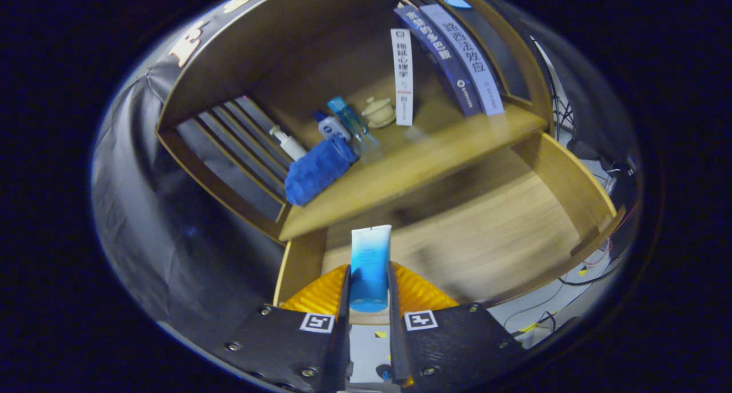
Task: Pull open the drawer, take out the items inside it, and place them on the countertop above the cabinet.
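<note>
Up-left beyond the fingers, on the countertop (400, 170): pump bottle (289, 144), blue towel (317, 170), two more bottles (343, 124), small lidded pot (378, 112), books (452, 61) further right. Some of these probably already unloaded, can't confirm. Gripper (369, 293) clamped on blue tube (370, 267), both fingers pressing its sides, tube upright between them, lifted over the open drawer (486, 250). Drawer floor ahead and right looks bare. Left to do: set tube on countertop; likely last item.

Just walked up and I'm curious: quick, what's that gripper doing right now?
Gripper: closed on the blue tube, one finger on each side, above the open drawer.
</note>
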### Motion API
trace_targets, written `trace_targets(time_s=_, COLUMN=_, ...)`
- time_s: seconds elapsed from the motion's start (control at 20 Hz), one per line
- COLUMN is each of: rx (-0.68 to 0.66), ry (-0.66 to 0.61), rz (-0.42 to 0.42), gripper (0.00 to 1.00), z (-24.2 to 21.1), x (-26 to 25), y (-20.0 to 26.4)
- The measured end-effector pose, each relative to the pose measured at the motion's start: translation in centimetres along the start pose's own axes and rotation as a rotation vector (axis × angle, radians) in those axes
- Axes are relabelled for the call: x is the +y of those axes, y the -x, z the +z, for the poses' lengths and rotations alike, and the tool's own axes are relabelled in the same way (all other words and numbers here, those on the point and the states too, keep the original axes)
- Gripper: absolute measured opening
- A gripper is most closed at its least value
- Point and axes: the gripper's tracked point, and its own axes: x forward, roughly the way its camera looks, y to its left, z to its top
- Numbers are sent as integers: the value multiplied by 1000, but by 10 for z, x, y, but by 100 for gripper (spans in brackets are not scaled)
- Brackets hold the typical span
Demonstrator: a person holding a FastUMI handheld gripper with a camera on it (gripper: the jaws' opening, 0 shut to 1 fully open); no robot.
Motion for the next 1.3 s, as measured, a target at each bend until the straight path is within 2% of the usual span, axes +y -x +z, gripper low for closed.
trace_targets(time_s=0.2, rx=-146, ry=84, rz=-68, gripper=30, z=57, x=-4, y=-21)
trace_targets(time_s=0.45, rx=-188, ry=166, rz=-201, gripper=30, z=90, x=-27, y=-96)
trace_targets(time_s=0.6, rx=-177, ry=168, rz=-200, gripper=30, z=90, x=-26, y=-128)
trace_targets(time_s=0.7, rx=-215, ry=173, rz=-204, gripper=30, z=97, x=-24, y=-140)
trace_targets(time_s=1.05, rx=-229, ry=152, rz=-204, gripper=33, z=100, x=-13, y=-155)
trace_targets(time_s=1.15, rx=-205, ry=127, rz=-162, gripper=41, z=91, x=-2, y=-146)
trace_targets(time_s=1.25, rx=-216, ry=95, rz=-80, gripper=81, z=86, x=19, y=-125)
trace_targets(time_s=1.3, rx=-221, ry=92, rz=-88, gripper=100, z=84, x=23, y=-116)
